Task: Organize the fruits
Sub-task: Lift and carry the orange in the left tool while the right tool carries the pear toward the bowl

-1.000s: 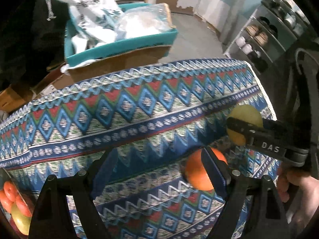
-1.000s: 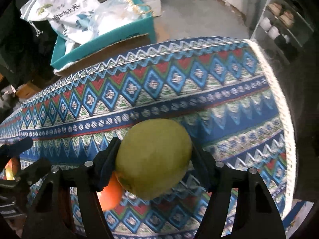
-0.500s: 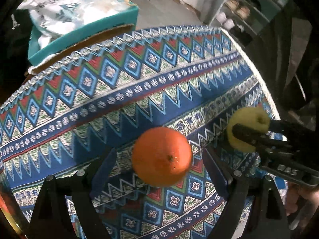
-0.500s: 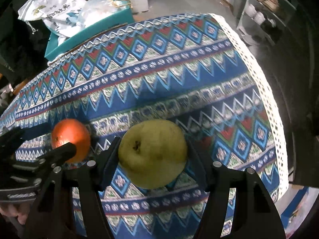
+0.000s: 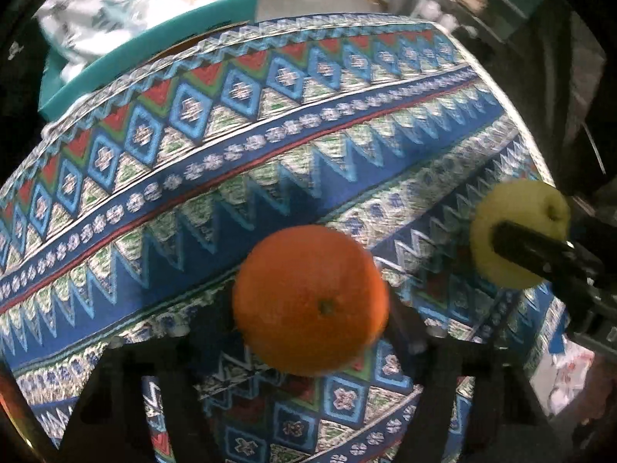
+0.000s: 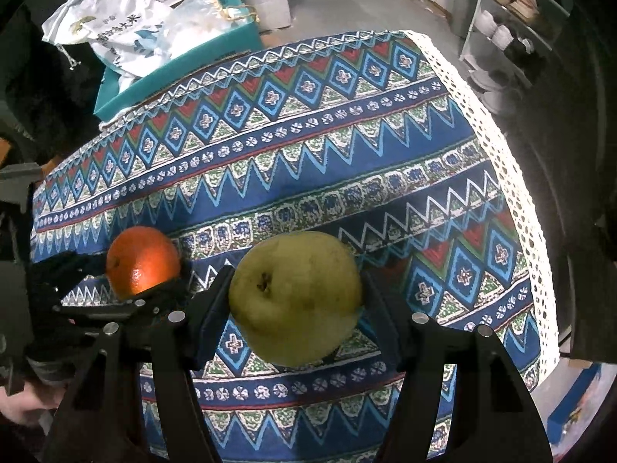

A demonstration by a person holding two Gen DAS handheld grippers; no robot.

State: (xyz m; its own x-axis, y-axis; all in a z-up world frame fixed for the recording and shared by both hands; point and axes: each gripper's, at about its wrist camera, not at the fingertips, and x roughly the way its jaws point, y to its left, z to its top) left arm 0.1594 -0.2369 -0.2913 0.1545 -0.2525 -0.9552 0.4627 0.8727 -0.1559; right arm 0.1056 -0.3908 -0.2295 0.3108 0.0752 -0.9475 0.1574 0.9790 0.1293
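My left gripper (image 5: 308, 316) is shut on an orange (image 5: 310, 301) and holds it above the patterned tablecloth (image 5: 231, 146). My right gripper (image 6: 295, 301) is shut on a yellow-green pear (image 6: 295, 297), also held above the cloth. In the left wrist view the pear (image 5: 516, 227) and the right gripper's finger show at the right. In the right wrist view the orange (image 6: 142, 262) in the left gripper shows at the left. The two fruits hang side by side near the table's right end.
A teal box (image 6: 177, 61) with white plastic bags stands behind the table. A shelf with shoes (image 6: 505, 19) is at the far right. The tablecloth's white lace edge (image 6: 516, 177) marks the table's right end.
The left gripper has closed onto the orange and lifted it. Both grippers have risen and the view of the table has widened. The pear stays gripped.
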